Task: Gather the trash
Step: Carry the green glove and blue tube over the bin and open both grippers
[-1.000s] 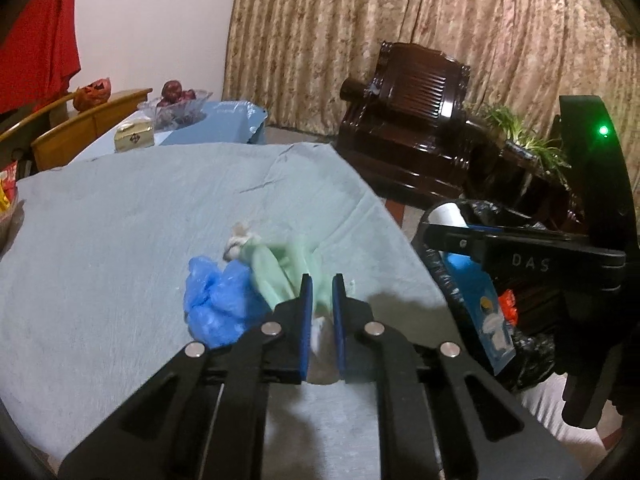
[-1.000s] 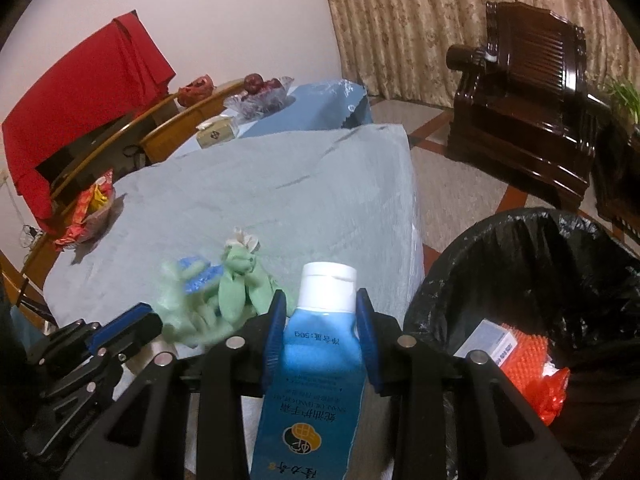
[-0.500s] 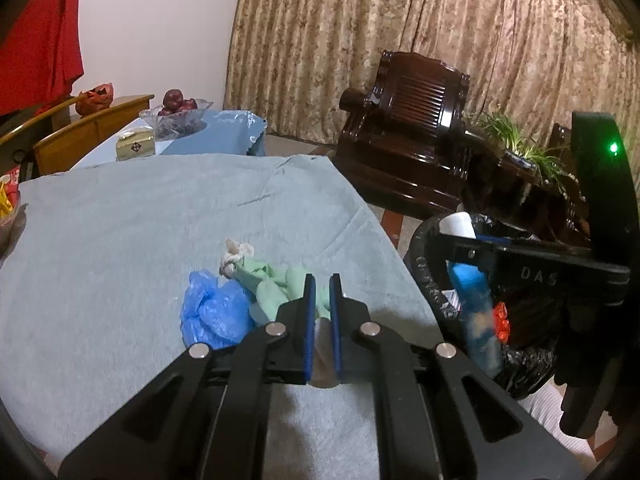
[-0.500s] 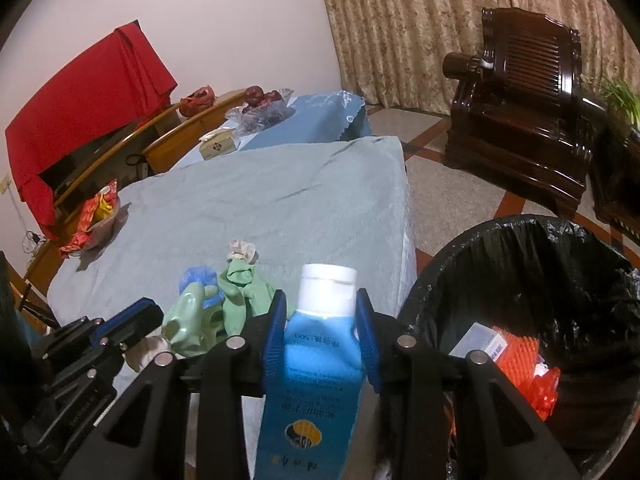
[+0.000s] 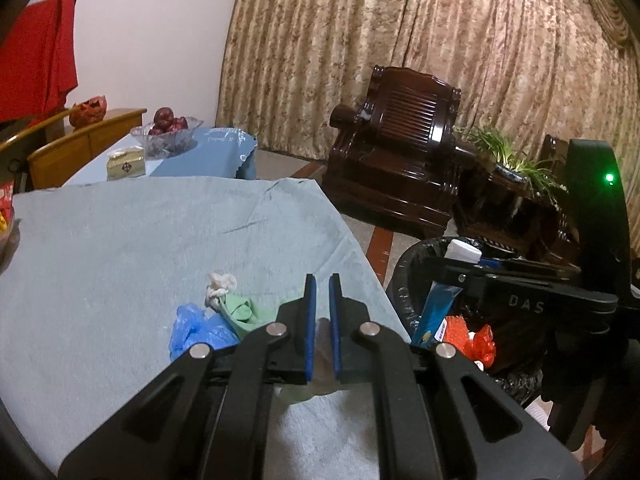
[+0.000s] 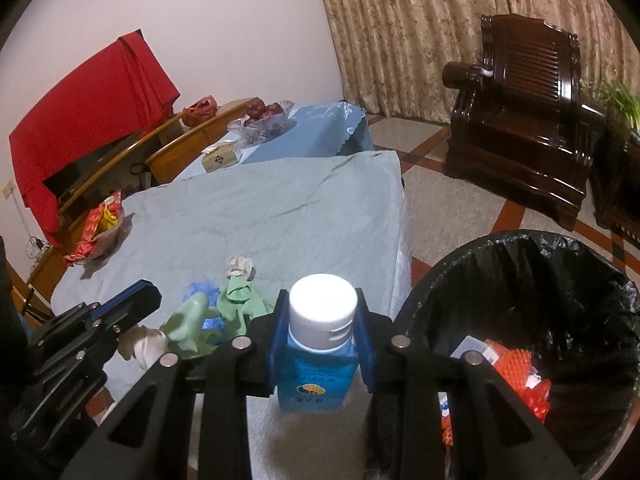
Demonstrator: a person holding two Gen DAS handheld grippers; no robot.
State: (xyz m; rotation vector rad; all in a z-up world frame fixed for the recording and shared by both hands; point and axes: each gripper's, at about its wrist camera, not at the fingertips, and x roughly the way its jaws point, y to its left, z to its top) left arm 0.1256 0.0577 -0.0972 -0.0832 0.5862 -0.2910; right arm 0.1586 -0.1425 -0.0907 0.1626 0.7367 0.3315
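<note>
Right wrist: blue tube (image 6: 318, 360), cap forward.

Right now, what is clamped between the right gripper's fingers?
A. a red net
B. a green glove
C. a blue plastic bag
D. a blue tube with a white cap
D: the right gripper grips the blue tube with a white cap, beside the black-lined bin.

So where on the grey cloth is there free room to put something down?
The grey cloth is bare from the knotted green glove back to the far edge. Crowded: the near edge, with blue bag, gloves and both claws, and the snack basket at the left.
</note>
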